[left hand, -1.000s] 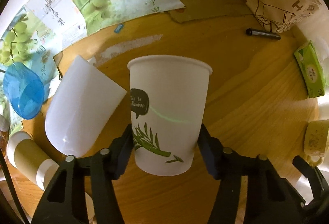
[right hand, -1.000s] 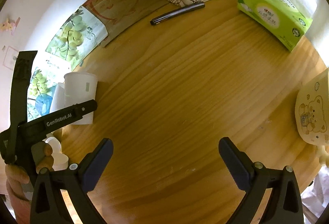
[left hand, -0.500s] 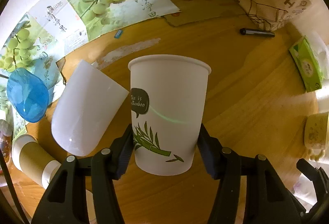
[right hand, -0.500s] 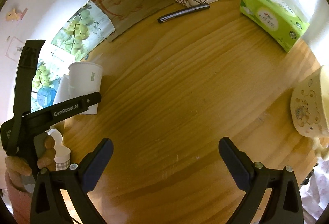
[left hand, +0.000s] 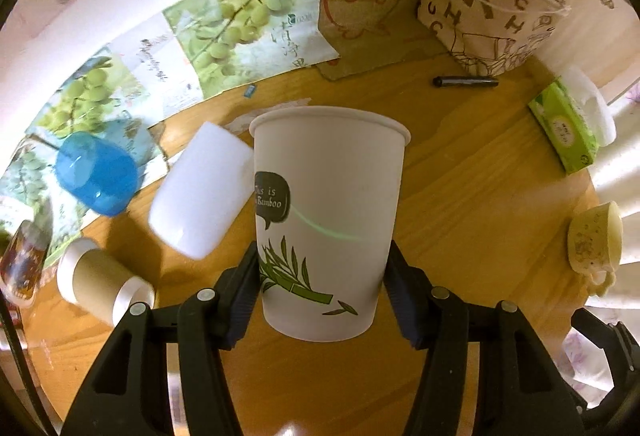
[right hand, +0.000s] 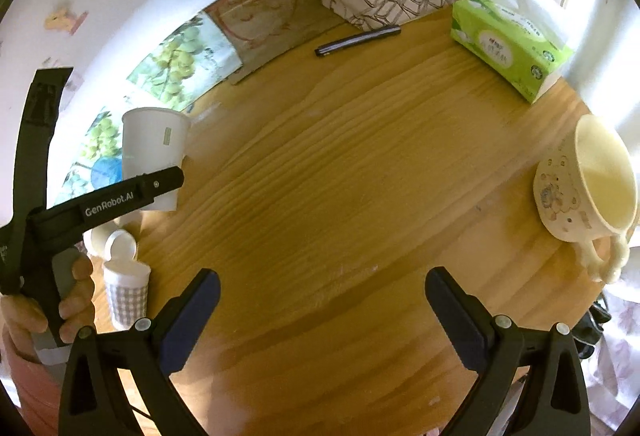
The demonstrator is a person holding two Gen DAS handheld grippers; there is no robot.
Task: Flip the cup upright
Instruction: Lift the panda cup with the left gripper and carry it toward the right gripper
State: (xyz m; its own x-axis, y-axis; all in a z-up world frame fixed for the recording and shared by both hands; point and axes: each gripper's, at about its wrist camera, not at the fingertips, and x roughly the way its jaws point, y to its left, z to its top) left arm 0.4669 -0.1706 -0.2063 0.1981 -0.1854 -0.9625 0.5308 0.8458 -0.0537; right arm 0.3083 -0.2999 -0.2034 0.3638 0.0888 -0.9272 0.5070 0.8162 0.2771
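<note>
Left wrist view: your left tongs are closed on the lower wall of the paper cup, one pad on each flank. The cup lies straight ahead between the fingers, its long axis running forward and up from the tongs, rim far, base near. It appears mouth-up and lifted off the worktop, though the base and whatever lies beneath it cannot be seen in this view.

Right wrist view: the same cup stands roughly vertical, mouth on top, held by the left tongs at the far left of the worktop. This side-on look gives you the tilt that the left view cannot; contact between base and wood is hidden behind the finger. Your right tongs are spread wide, hold nothing, and hover well apart from the cup, so the left hand is plainly the nearer.

Judgement: the turn looks essentially complete; what remains for you is to set the base flat and release. Neighbours seen only from the left view crowd the landing spot: a white cup on its side just beside, a blue cup and a brown-sleeved cup further left
</note>
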